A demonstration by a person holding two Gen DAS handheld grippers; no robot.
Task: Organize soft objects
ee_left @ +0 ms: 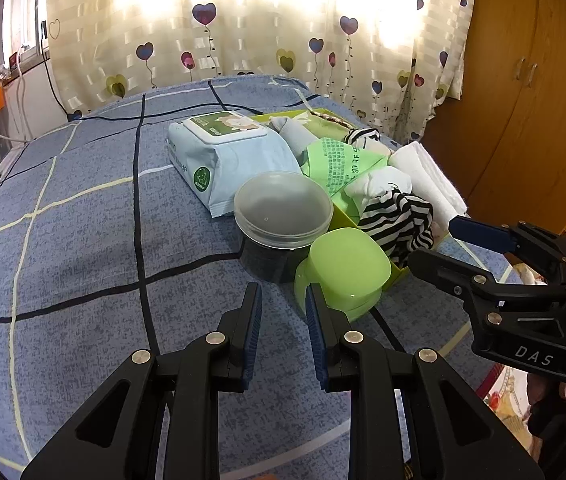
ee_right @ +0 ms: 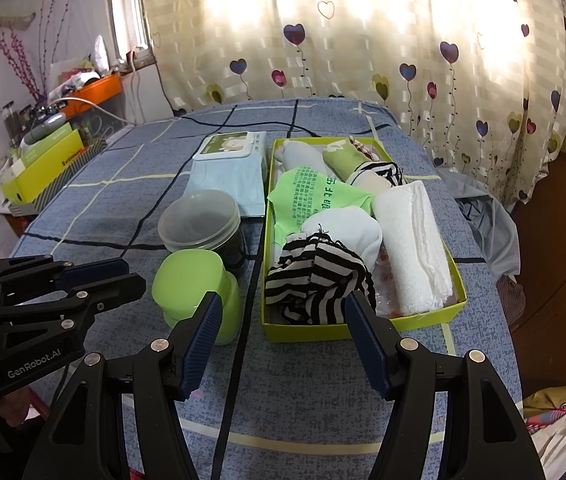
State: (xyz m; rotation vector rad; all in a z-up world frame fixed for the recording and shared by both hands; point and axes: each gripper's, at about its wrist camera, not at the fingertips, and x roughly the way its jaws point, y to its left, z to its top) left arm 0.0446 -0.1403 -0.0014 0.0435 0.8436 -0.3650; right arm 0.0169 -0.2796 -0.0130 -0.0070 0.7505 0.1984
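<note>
Left gripper [ee_left: 283,300] narrowly parted, empty, near green cup [ee_left: 343,268]. Right gripper [ee_right: 283,312] spread wide before striped cloth [ee_right: 315,276] in green box [ee_right: 363,326].

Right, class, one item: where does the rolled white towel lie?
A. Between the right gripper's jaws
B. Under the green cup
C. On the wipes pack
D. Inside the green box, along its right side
D: the towel lies inside the green box, against its right wall, beside the striped cloth; the right gripper holds nothing.
</note>
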